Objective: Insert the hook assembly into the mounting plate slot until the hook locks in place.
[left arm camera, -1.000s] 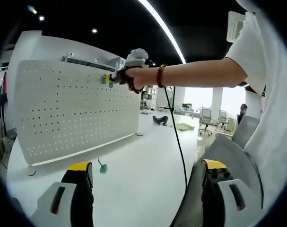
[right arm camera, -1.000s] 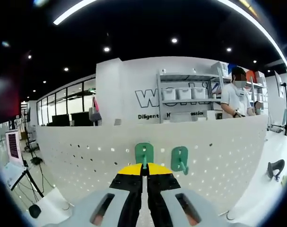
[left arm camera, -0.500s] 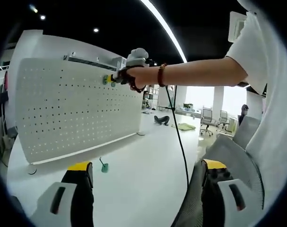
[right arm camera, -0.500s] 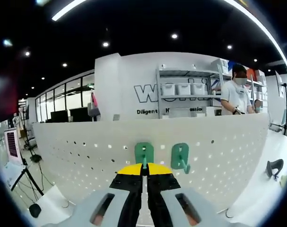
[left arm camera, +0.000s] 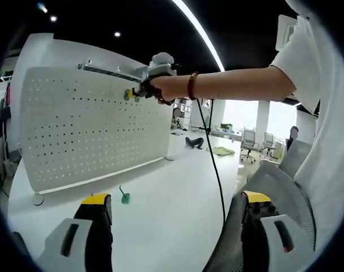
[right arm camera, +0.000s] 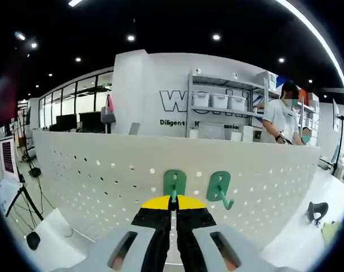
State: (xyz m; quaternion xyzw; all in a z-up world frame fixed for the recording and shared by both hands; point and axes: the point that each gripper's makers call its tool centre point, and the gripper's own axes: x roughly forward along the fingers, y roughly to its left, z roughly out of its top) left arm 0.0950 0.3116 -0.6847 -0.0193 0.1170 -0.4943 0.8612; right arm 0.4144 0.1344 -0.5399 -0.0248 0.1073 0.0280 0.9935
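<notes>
On the pegboard (right arm camera: 103, 175) two hooks sit side by side: one hook (right arm camera: 174, 184) left, another hook (right arm camera: 220, 188) right; a third hook (left arm camera: 124, 196) lies on the tabletop (left arm camera: 160, 221) before the pegboard.

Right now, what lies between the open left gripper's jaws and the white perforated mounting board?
In the left gripper view, one small green hook lies on the white tabletop before the pegboard; otherwise bare.

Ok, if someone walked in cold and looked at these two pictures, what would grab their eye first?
Probably the big white pegboard standing upright on the white table, with two green hooks on it. The right gripper, jaws shut, holds one green hook against the board, and a second green hook hangs just beside it. In the left gripper view, a spare green hook lies on the table before the board.
</notes>
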